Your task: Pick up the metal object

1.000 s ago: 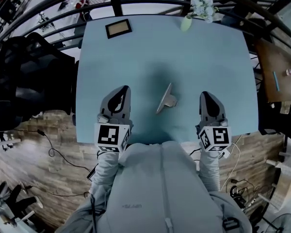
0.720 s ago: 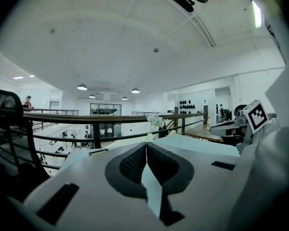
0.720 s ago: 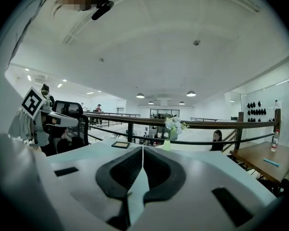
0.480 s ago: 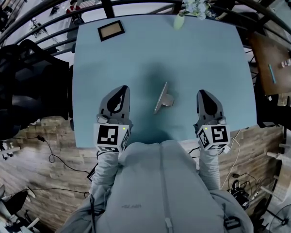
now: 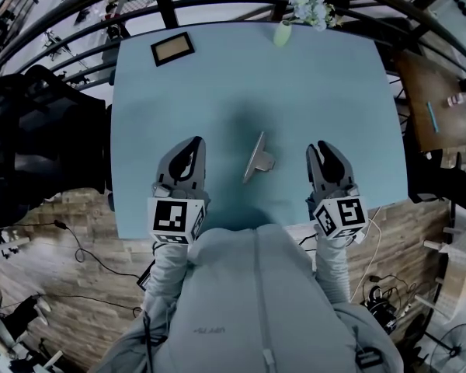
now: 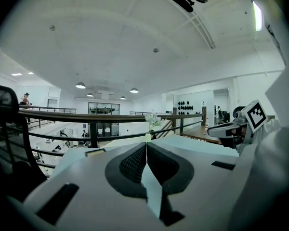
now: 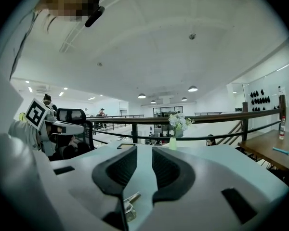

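A flat grey metal object (image 5: 257,158) with a short bent foot lies on the pale blue table (image 5: 256,84), between the two grippers. In the right gripper view the metal object (image 7: 130,205) shows low down, between the jaw bases and further off. My right gripper (image 5: 325,151) is to its right, jaws opening with a narrow gap and nothing between them; the same gap shows at the right gripper's tips (image 7: 144,154). My left gripper (image 5: 189,148) is to its left, and my left gripper (image 6: 146,147) has its pads together with nothing held.
A small framed picture (image 5: 172,48) lies at the table's far left. A pale green vase with white flowers (image 5: 283,31) stands at the far edge. A black chair (image 5: 39,146) is left of the table, a railing beyond it, and a brown side table (image 5: 435,103) to the right.
The right gripper's jaws have parted slightly and the gripper has shifted a little left toward the metal object. The left gripper stays shut, nearly in place.
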`<state>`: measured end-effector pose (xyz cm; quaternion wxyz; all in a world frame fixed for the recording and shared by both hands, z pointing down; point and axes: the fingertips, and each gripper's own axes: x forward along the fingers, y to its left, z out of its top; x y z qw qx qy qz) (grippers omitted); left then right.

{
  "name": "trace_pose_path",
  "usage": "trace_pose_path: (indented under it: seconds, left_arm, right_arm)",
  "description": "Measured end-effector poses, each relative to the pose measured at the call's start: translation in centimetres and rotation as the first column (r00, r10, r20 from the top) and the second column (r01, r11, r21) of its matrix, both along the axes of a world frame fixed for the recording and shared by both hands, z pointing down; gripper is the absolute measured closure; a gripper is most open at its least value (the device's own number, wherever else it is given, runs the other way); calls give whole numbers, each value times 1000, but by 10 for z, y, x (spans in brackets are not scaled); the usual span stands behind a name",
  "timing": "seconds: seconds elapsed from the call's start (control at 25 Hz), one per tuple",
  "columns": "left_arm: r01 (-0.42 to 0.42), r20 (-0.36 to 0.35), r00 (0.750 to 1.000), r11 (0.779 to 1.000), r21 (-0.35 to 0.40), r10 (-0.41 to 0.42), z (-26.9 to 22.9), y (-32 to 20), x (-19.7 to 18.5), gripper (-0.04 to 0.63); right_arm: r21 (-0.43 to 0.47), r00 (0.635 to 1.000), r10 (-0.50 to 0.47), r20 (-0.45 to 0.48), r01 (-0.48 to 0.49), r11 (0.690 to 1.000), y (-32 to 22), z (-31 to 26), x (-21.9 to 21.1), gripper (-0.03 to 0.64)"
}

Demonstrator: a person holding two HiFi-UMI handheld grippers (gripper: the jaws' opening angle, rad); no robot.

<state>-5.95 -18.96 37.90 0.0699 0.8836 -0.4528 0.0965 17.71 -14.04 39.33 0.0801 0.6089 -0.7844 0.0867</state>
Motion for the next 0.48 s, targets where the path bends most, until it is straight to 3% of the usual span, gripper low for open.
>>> trace_pose_path:
  seconds: [0.48]
  left_arm:
    - [-24,-3,1000,1000,-12,24,6,-3,11,568]
  right_arm:
    - [-71,997,-42,65,47,996,-2,24,-12,381]
